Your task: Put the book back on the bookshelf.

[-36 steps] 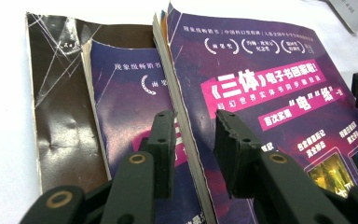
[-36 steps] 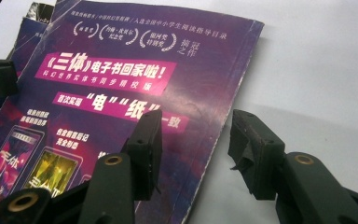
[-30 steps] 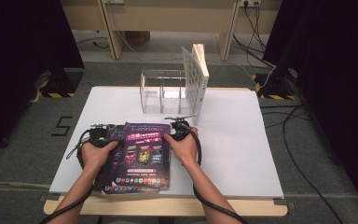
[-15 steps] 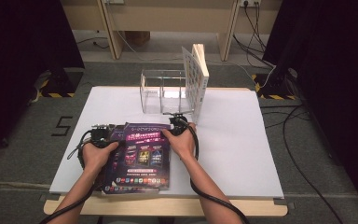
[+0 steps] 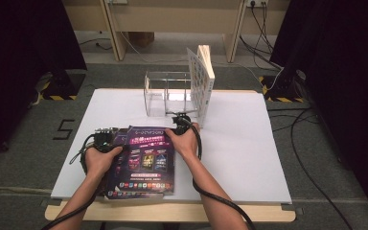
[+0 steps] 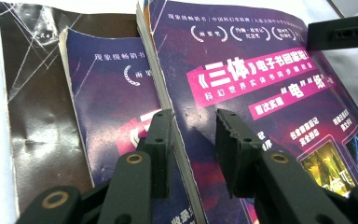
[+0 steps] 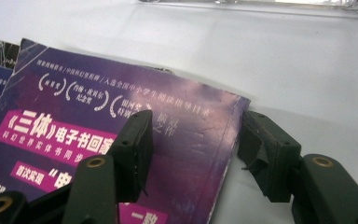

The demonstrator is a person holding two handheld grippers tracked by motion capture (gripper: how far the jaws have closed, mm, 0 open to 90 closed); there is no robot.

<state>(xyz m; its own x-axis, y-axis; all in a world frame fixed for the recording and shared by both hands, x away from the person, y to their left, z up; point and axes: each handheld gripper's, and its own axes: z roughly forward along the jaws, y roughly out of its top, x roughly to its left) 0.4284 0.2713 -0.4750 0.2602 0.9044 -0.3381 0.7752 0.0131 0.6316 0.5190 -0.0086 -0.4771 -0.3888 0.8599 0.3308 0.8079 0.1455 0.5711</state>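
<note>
A purple paperback (image 5: 146, 160) lies on top of a small stack at the table's near left. Under it are a second purple book (image 6: 107, 93) and a dark, creased one (image 6: 32, 93). My left gripper (image 5: 106, 135) sits at the top book's left edge. Its jaws stand apart astride that edge (image 6: 193, 135), one over the lower book and one over the top cover (image 6: 261, 84). My right gripper (image 5: 179, 120) is at the book's far right corner. Its jaws have just been opening, and the corner (image 7: 214, 116) lies loose between them (image 7: 198, 123).
A clear acrylic box (image 5: 165, 91) stands at the back of the white table (image 5: 239, 143), with a book (image 5: 203, 81) upright against its right side. Bare table lies to the right of the stack. Cables trail from both grippers toward the near edge.
My right hand has edged slightly away along the book's far right corner. The left hand and the stack have stayed put.
</note>
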